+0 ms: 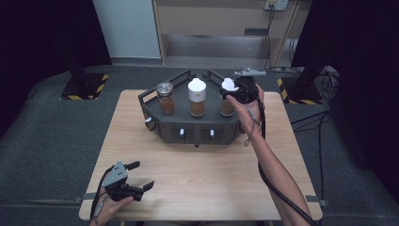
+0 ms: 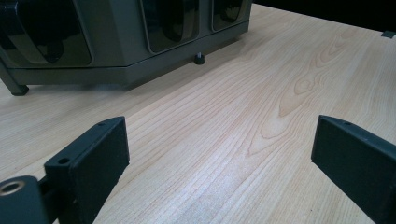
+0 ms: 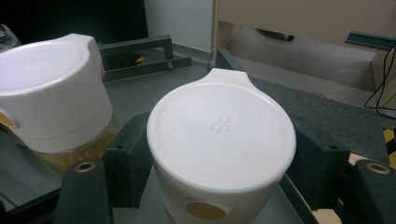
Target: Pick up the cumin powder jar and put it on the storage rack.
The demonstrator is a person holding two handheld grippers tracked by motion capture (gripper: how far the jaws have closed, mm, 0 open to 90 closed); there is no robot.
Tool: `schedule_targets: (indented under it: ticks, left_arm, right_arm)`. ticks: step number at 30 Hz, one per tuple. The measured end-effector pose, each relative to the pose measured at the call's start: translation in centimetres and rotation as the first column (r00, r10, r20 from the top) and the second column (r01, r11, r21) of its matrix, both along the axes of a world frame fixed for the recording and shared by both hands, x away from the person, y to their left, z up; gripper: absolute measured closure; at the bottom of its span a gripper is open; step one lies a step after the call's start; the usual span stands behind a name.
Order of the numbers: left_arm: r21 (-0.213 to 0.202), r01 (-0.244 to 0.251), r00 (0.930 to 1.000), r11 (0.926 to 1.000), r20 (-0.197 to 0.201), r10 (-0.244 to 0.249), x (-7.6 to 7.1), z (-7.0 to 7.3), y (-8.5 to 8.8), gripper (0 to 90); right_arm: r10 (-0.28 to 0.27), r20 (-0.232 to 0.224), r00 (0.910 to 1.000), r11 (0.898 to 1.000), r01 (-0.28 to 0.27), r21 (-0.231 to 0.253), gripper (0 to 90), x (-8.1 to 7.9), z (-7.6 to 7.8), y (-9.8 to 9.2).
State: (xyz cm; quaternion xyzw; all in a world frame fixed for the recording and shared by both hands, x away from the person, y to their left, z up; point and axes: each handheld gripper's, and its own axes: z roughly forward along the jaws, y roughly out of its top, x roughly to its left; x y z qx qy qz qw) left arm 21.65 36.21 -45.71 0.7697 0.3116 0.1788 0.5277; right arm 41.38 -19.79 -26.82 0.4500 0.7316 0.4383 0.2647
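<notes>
**Student:** Where is the jar being worked on, and what has hold of it?

**Instructor:** The right-hand jar [image 1: 227, 106] stands at the right end of the dark rack [image 1: 188, 127], which sits on the far half of the counter [image 1: 197, 174]. The right hand-held gripper [image 3: 219, 163] is clamped on its white cap [image 3: 222, 140], one black jaw pressed against each side of the cap's wall. The middle jar [image 1: 197, 97], with a matching white cap, stands just beside it; the metal-lidded jar [image 1: 165, 98] is at the left end.

**Student:** And the other tool?

**Instructor:** The left hand-held gripper [image 1: 139, 176] rests low near the counter's front left corner, jaws standing apart with nothing but bare wood between them, well away from the rack.

**Student:** How should the step be done well?

**Instructor:** Judging from the grip, the step is lifting the jar or working its cap. The jaws hold the cap, not the glass, so a straight pull could leave the jar behind if the cap is loose. Keep the pull vertical and slow, and watch that the jar rises too. Mind the cap's pouring lip and the neighbouring jar: any sideways drift could knock it. If the cap must be turned, the free gripper should first steady the jar's body.
</notes>
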Motion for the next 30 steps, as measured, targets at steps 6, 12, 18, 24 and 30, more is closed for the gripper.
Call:
schedule_targets:
  ticks: [6,12,18,24,30]
  left_arm:
    - [0.001,-0.001,1.0000,1.0000,0.001,0.001,0.0,0.0,0.0,3.0]
    - [0.004,0.002,1.0000,1.0000,0.001,-0.002,0.0,0.0,-0.1,3.0]
    - [0.002,0.001,1.0000,1.0000,0.000,-0.001,0.0,0.0,-0.1,3.0]
    - [0.001,0.005,1.0000,1.0000,0.001,-0.005,0.1,0.0,-0.1,3.0]
    - [-0.001,0.004,1.0000,1.0000,0.000,-0.004,0.0,0.0,0.0,2.9]
  right_arm:
    - [0.001,0.030,0.9995,1.000,-0.001,-0.005,22.9,-0.5,-0.3,-0.1]
    - [-0.005,0.086,0.9963,1.000,0.004,0.012,12.5,-1.6,-0.2,-0.6]
    - [0.013,0.127,0.9918,1.000,-0.016,0.024,10.4,-2.6,1.0,-1.4]
    - [0.054,0.160,0.9856,0.998,-0.059,0.026,10.4,-4.2,1.8,-1.7]
    - [0.118,0.181,0.9764,0.992,-0.125,0.025,10.0,-6.1,2.5,-2.2]
